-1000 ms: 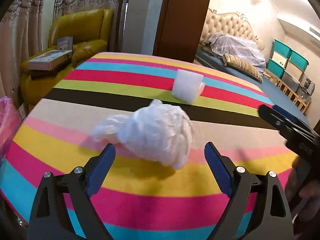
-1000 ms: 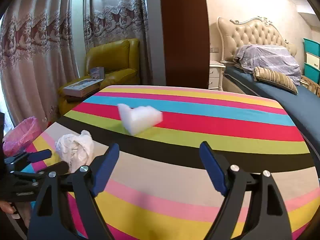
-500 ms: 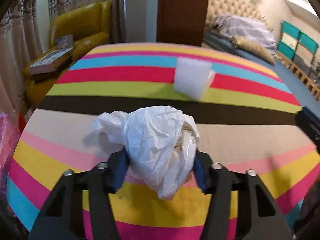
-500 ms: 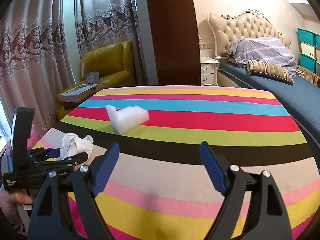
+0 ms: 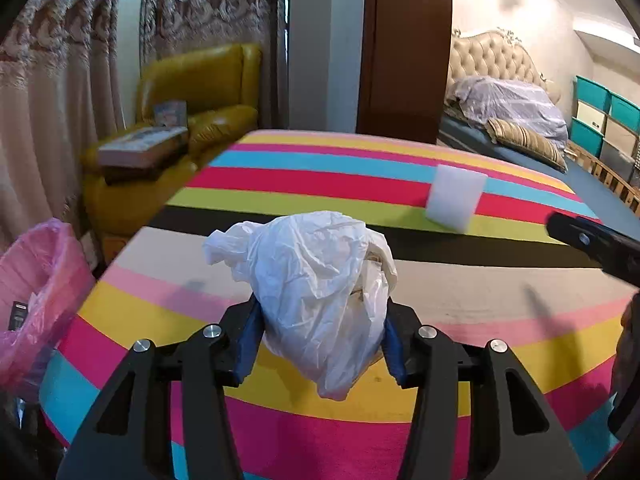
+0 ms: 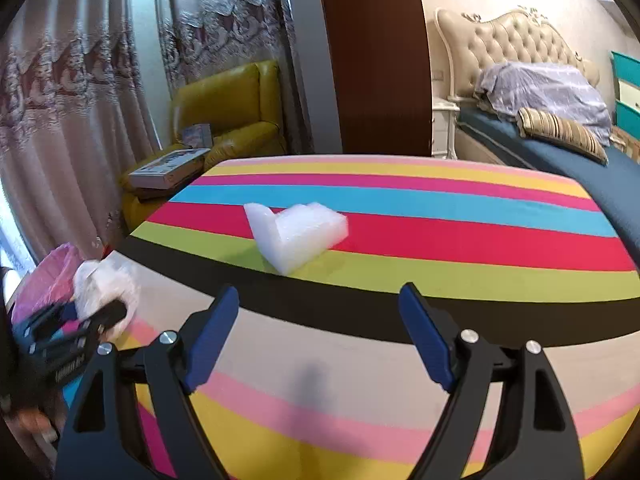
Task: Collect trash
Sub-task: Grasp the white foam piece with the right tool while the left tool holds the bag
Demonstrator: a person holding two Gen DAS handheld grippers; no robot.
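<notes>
With the crumpled plastic bag (image 5: 320, 300) pinched in the left gripper (image 5: 318, 336), whose jaws just closed on it, it's lifted off the striped table (image 5: 460, 292) now. Right gripper (image 6: 320, 334) tilts downward, spread wide, foam block (image 6: 296, 236) beyond it, pink bin bag (image 5: 36, 280) off left.

Bare striped table (image 6: 400, 360) lies open between the right gripper (image 6: 320, 332) and the white foam piece (image 6: 296, 236), while the pink-lined bin (image 5: 36, 292) stands beside the table's left edge.
</notes>
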